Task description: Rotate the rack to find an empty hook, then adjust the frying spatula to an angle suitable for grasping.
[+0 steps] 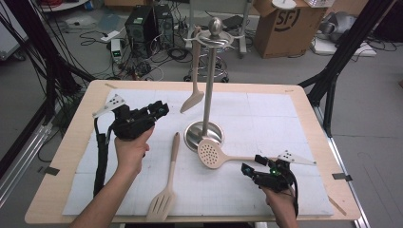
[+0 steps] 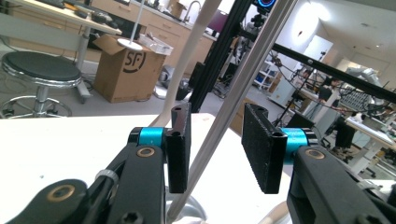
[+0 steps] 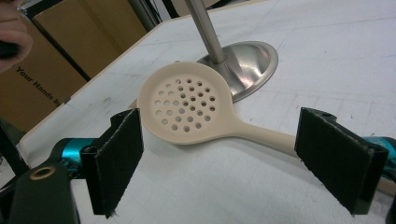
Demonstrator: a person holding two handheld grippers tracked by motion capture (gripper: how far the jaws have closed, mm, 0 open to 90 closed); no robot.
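Skimmer spoon [image 1: 212, 153] lies mid-frame on the tabletop [image 1: 304, 118], bowl leaning on the stand's base [image 1: 203, 132]. Right hand-held gripper [image 1: 251, 167] is spread wide over its handle, probably to hang it. Left hand-held gripper [image 1: 160, 108], upper left, is also apart.

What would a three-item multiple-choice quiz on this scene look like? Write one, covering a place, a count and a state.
1. Where does the bowl of the perforated skimmer lie?
A. against the stand's base
B. at the table's left edge
C. on the ring

2. How many utensils lie flat on the table?
A. one
B. two
C. four

3. How is the right gripper?
A. shut on the skimmer
B. open
C. shut on nothing

Answers: 1 A, it touches the stand's base. 2 B, the skimmer and the slotted turner; the spatula hangs from the ring. 3 B, its jaws stand apart over the skimmer's handle.
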